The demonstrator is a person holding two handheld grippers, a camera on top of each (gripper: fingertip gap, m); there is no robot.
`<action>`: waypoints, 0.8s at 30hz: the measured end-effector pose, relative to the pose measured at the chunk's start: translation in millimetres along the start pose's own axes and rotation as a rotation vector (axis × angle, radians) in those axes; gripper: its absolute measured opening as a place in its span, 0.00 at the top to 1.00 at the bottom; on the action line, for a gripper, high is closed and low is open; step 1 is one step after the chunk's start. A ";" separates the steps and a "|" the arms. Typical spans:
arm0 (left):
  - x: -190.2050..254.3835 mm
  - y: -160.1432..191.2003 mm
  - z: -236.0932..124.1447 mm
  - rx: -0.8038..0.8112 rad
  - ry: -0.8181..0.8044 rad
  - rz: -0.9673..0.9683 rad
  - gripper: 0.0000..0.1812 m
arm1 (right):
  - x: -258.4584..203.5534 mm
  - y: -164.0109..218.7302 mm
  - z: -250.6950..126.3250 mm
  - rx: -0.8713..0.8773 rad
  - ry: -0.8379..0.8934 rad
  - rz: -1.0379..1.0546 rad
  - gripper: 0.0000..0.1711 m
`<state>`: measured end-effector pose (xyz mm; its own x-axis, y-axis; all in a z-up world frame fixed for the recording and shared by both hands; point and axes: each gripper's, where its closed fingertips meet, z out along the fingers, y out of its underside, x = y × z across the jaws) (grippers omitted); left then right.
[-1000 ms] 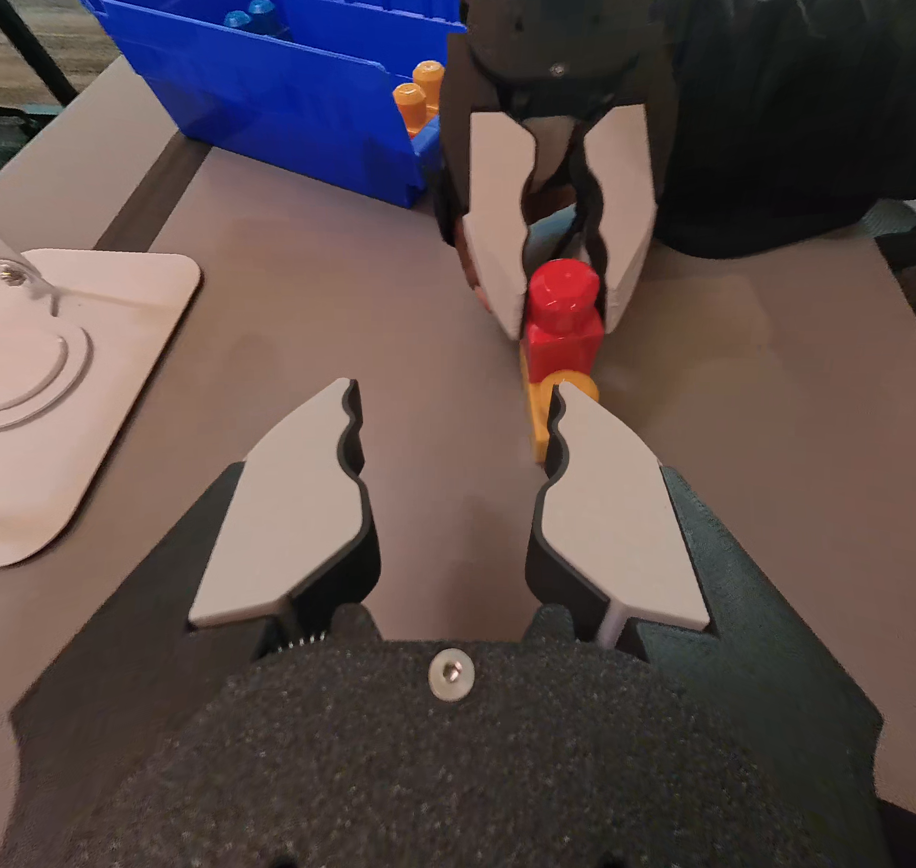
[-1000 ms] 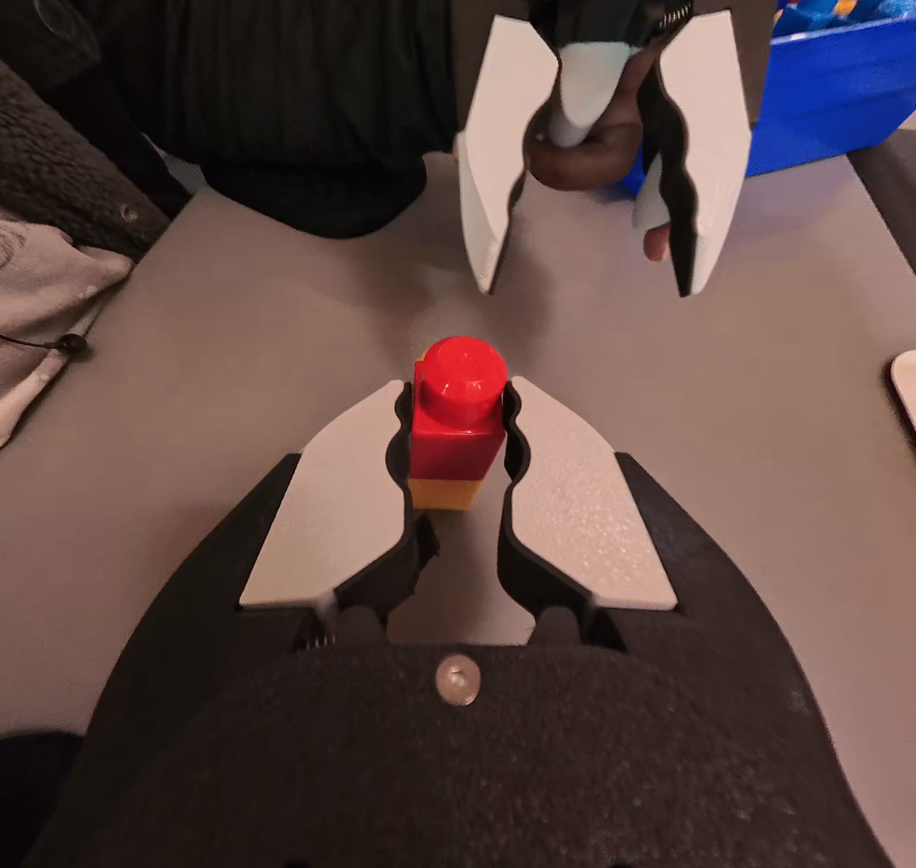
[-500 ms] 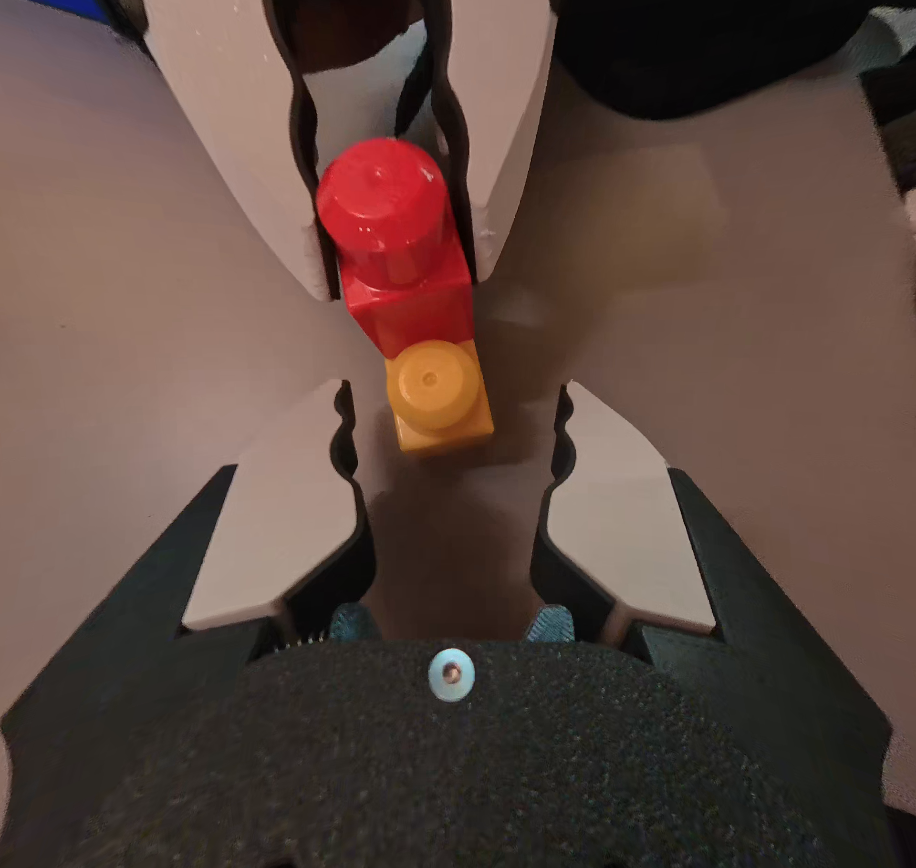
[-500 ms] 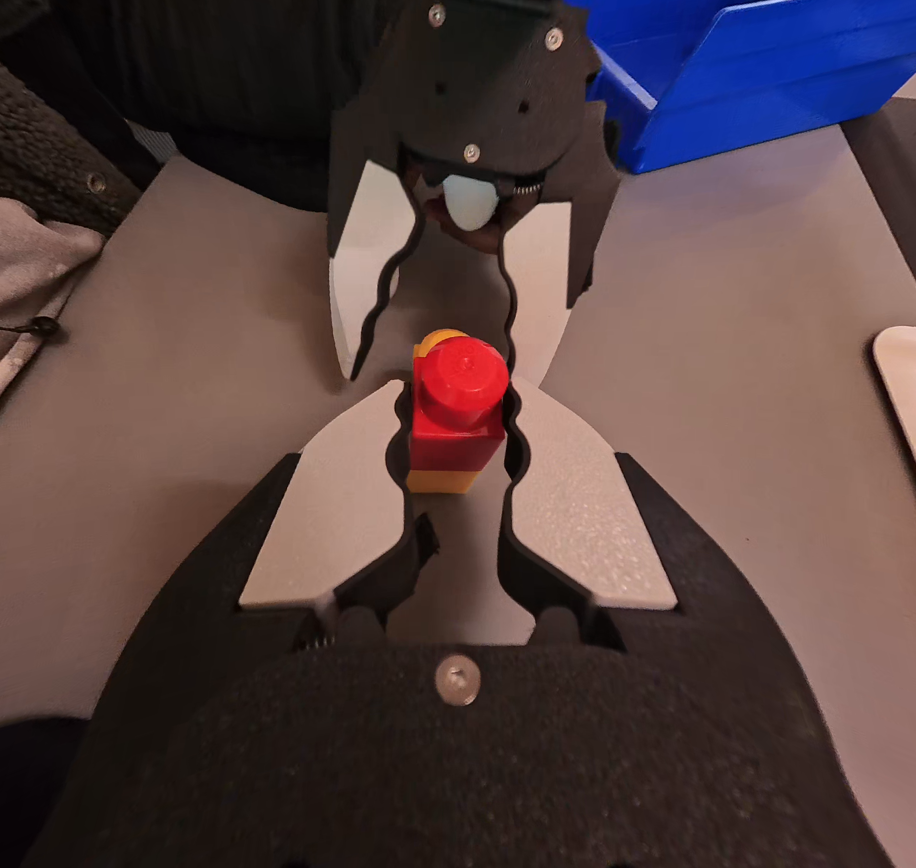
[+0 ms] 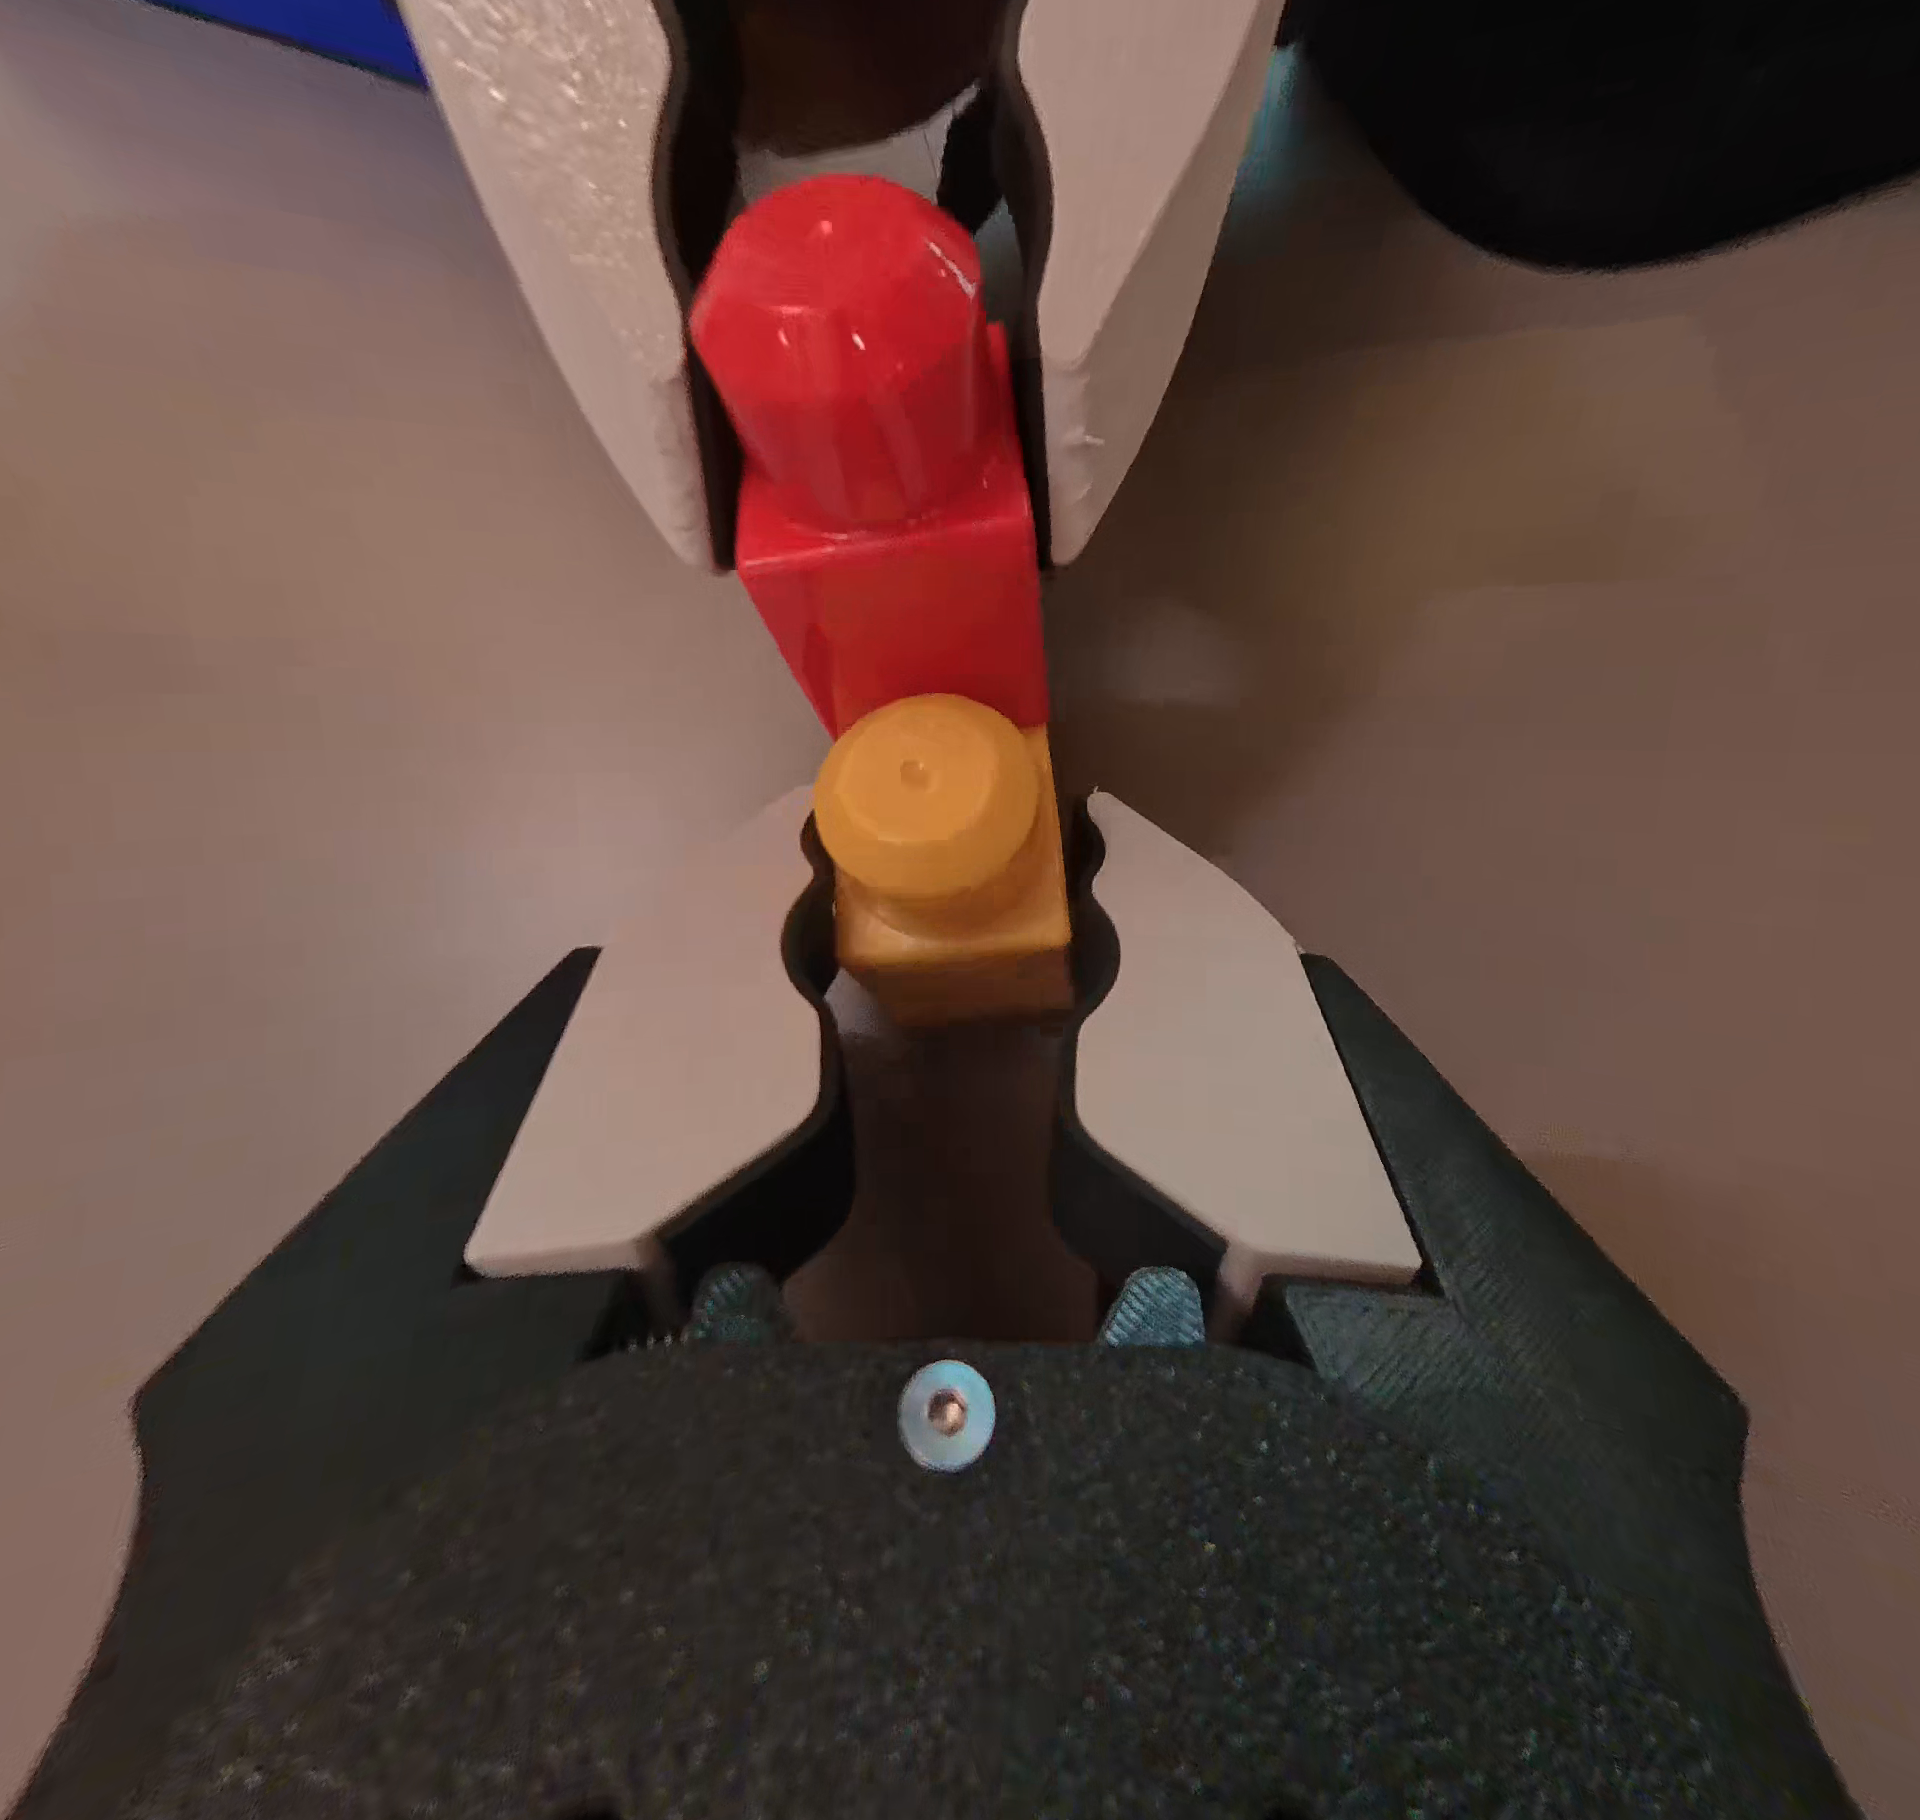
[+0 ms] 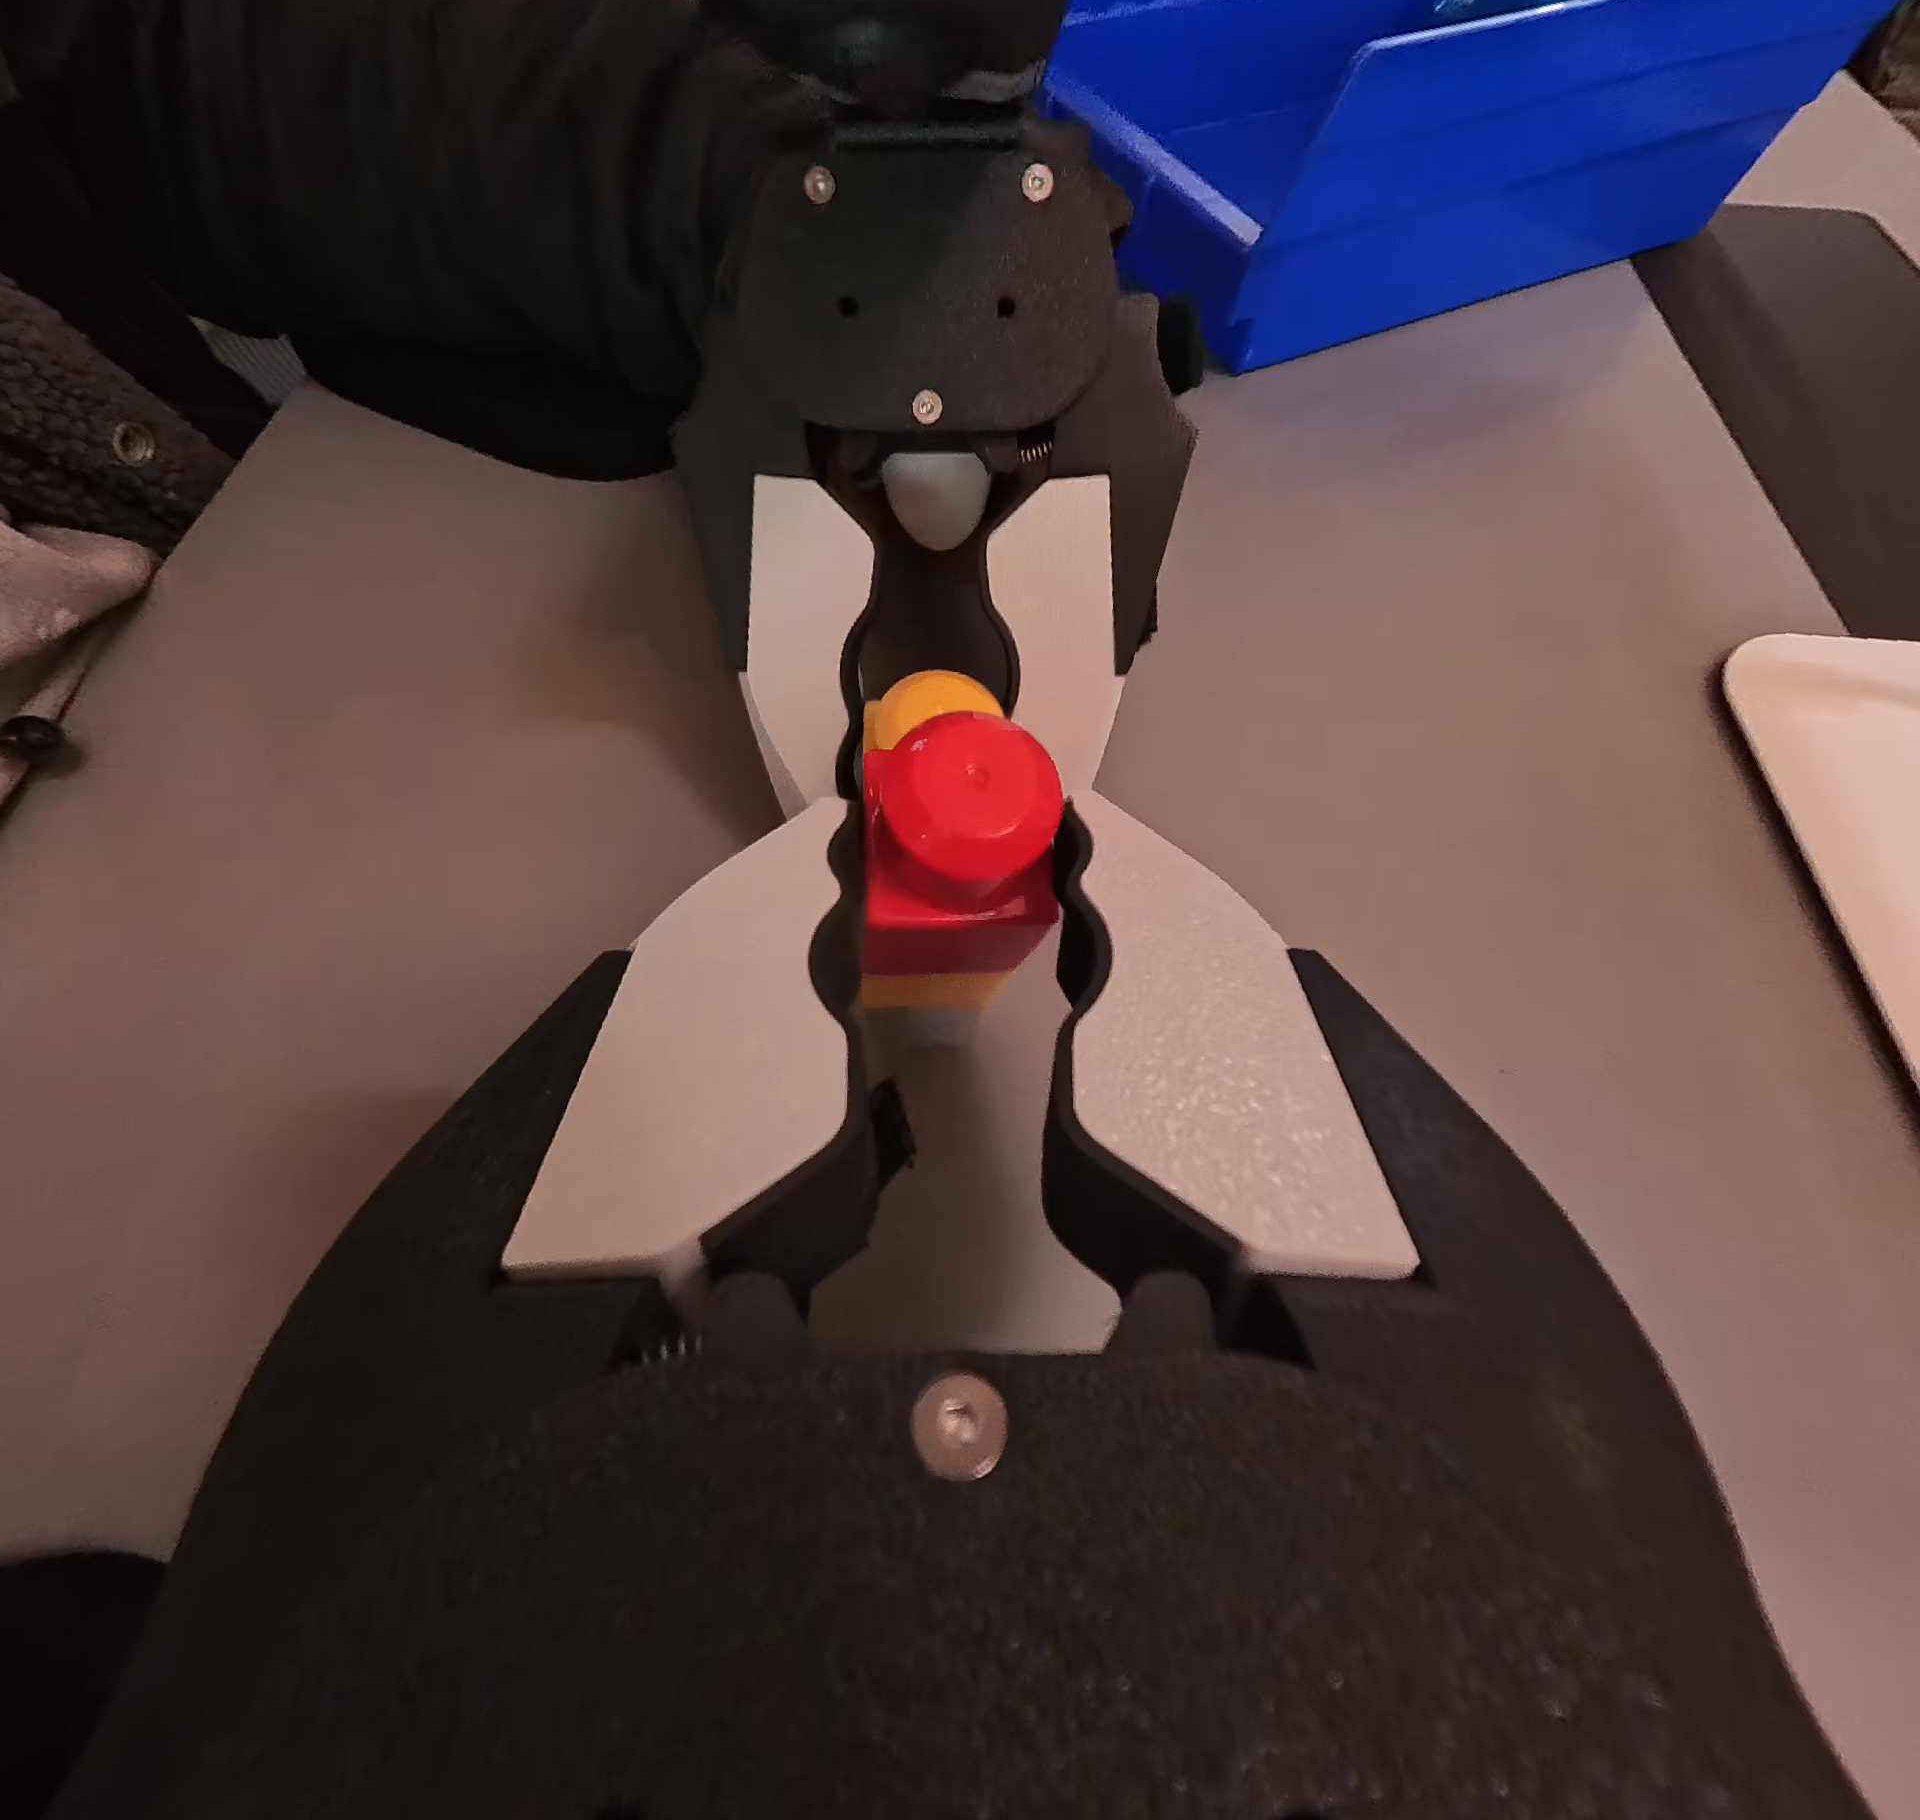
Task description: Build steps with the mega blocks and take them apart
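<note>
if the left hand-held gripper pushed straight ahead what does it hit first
Probably the red plastic block, stacked on the far stud of the orange plastic block it already clamps; behind that the right hand-held gripper.

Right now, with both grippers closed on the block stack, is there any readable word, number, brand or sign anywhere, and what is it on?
None: no readable text in either view.
Red plastic block: plain faces, no marking.
Orange plastic block: only a moulding dimple on its stud.
Blue plastic bin: plain walls, no label showing.
Left gripper and right gripper: only screws, no print.
</note>
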<state>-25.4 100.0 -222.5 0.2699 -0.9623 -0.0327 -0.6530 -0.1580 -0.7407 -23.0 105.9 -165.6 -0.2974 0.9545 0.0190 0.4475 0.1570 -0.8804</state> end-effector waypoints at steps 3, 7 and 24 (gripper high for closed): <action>-6.7 -20.8 -22.2 0.139 -0.004 -0.021 0.77 | 4.5 -8.9 -6.7 0.056 0.021 0.010 0.80; -9.1 -57.8 -58.3 0.384 0.030 -0.080 0.79 | 4.7 -19.4 -9.1 0.108 0.022 0.018 0.80; -6.9 -84.4 -84.1 0.568 0.035 -0.092 0.81 | 2.0 -27.2 0.0 0.116 0.032 -0.015 0.80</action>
<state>-31.6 101.3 -103.3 0.2775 -0.9586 0.0644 -0.1427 -0.1073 -0.9839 -35.7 103.5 -141.6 -0.2750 0.9603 0.0461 0.3422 0.1426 -0.9288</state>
